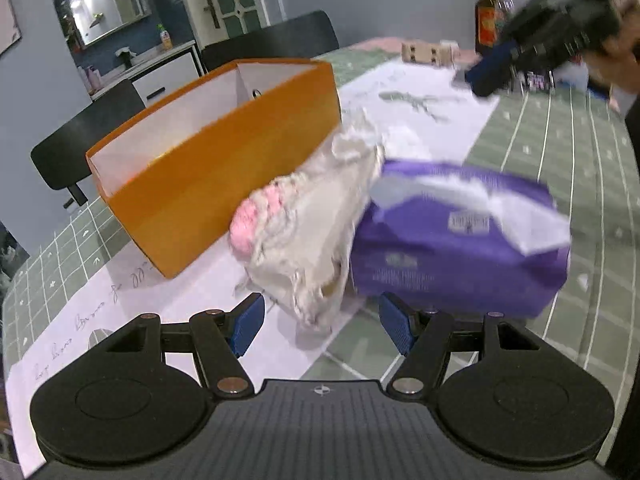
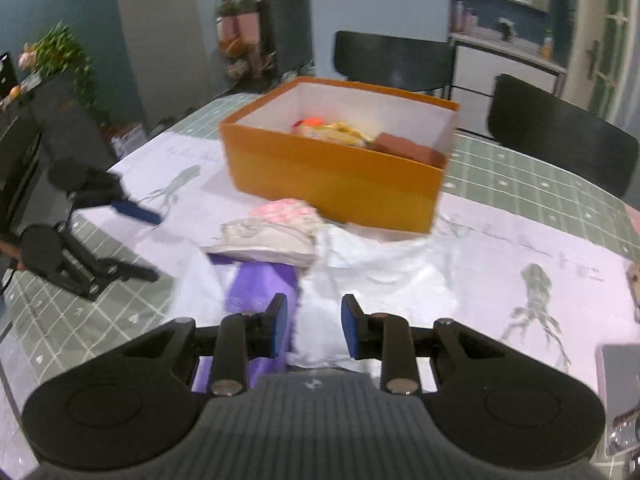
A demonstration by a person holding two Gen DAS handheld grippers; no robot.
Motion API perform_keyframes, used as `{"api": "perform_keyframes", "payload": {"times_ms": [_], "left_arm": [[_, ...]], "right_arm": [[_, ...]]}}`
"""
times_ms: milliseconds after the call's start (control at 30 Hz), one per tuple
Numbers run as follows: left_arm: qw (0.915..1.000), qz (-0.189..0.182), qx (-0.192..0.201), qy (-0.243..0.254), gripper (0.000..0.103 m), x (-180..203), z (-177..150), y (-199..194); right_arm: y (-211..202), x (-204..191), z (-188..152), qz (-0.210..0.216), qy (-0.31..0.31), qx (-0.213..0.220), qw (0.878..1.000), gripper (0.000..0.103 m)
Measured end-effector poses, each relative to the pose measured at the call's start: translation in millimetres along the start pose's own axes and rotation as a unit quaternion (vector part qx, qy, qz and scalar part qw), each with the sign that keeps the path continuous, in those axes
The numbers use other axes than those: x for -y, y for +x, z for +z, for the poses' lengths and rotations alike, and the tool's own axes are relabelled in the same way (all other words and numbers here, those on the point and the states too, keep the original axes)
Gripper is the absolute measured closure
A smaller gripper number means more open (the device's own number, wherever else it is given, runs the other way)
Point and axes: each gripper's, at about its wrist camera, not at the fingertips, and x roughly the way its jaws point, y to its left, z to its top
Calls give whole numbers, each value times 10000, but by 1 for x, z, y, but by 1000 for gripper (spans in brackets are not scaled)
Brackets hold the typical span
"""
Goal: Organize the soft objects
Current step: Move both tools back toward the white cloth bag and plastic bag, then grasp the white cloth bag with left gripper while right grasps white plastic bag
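The left gripper (image 1: 320,326) hangs spread and the right gripper (image 2: 314,326) part-spread, both empty, aimed at the cloth bundle (image 1: 308,236) beside the orange box (image 1: 224,176) for grasping.

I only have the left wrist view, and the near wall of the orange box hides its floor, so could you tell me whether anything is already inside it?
Observer: Yes. The right wrist view looks over the rim of the orange box, which holds an orange-red item, a yellowish one and a brown block.
Operator: Thank you. The right gripper is only a blur for me; is it holding anything?
Observer: No. The right gripper has its jaws apart with nothing clamped between them. The purple pack shows just beneath one of its fingers.
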Motion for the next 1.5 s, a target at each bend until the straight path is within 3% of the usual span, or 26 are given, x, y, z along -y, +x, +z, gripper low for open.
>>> {"api": "perform_keyframes", "payload": {"times_ms": [167, 500, 733, 867, 1033, 1100, 1333, 1500], "left_arm": [[9991, 98, -84, 407, 25, 15, -6, 10], [9955, 220, -201, 902, 26, 22, -8, 28], [9921, 488, -104, 1148, 36, 20, -4, 47], [9928, 431, -128, 1114, 47, 21, -3, 56], [9935, 520, -196, 994, 79, 20, -6, 63], [9965, 399, -204, 701, 85, 15, -8, 62], [9985, 517, -153, -22, 87, 5, -26, 37], [9972, 646, -346, -178, 87, 7, -50, 18]], "right_arm": [[3, 31, -16, -103, 504, 110, 9986, 73], [17, 46, -35, -82, 651, -85, 9978, 72], [23, 45, -42, -80, 606, -205, 9979, 68], [28, 44, -45, -78, 588, -287, 9978, 68], [34, 43, -48, -68, 559, -387, 9977, 68], [37, 42, -50, -68, 536, -430, 9976, 68], [50, 44, -59, -141, 493, -572, 9970, 66], [62, 43, -64, -233, 473, -657, 9964, 63]]}}
